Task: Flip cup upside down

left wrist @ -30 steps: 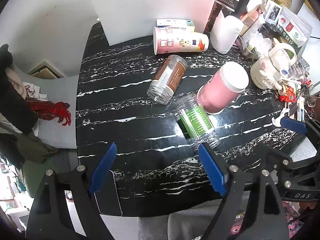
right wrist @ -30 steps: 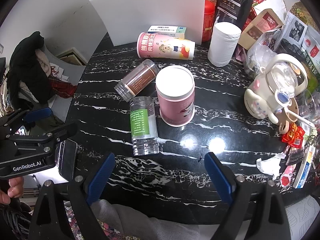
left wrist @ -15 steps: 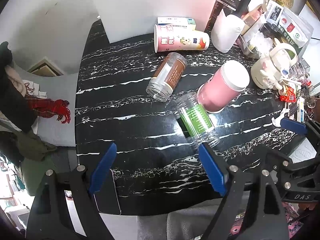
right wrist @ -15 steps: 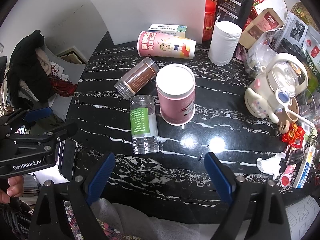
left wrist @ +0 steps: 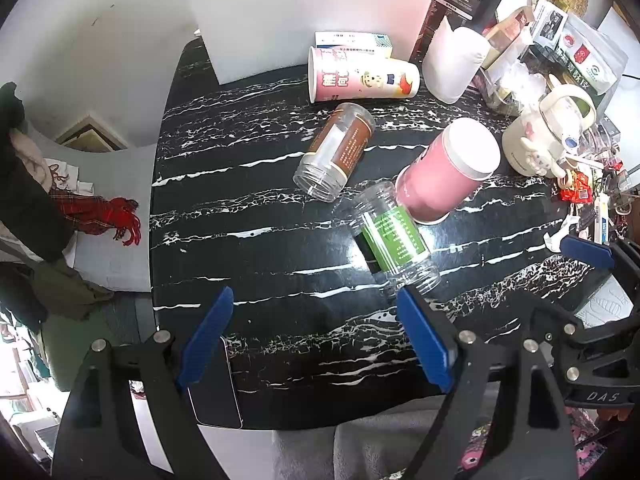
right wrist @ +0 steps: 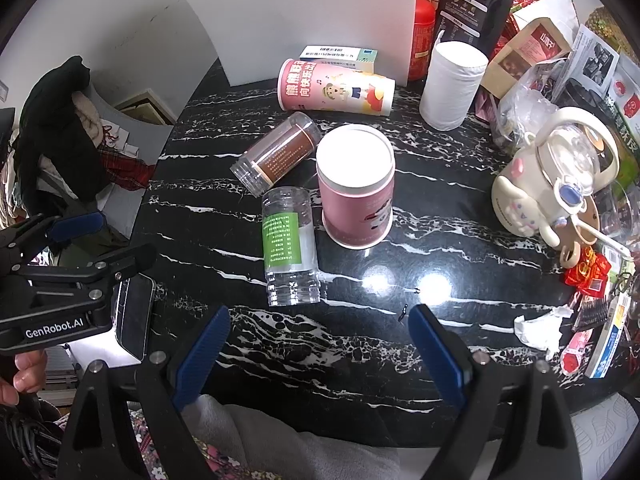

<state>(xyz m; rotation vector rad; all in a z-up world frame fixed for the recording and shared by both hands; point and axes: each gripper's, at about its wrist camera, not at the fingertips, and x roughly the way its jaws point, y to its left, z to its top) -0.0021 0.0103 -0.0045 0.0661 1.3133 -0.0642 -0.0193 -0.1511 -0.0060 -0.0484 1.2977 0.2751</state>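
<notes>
A pink paper cup [left wrist: 448, 168] [right wrist: 356, 188] stands upside down on the black marble table [left wrist: 256, 208] [right wrist: 352, 344], its white base up. A second pink printed cup [left wrist: 360, 76] [right wrist: 336, 88] lies on its side at the back. A clear jar with a green label [left wrist: 394, 240] [right wrist: 289, 246] and one with a brown label [left wrist: 336, 152] [right wrist: 280, 154] lie on their sides beside the standing cup. My left gripper [left wrist: 316, 336] is open and empty near the table's front edge. My right gripper [right wrist: 320, 344] is open and empty, also near the front edge.
A white board [right wrist: 304, 12] stands at the back. A white paper roll [right wrist: 452, 84], a cream kettle [right wrist: 556, 176], boxes and packets crowd the right side. A phone [right wrist: 134, 312] [left wrist: 214, 388] lies at the front left edge. Clothes [left wrist: 32, 184] lie left of the table.
Both views have shifted very slightly; the objects on the table have not moved and both grippers stay open.
</notes>
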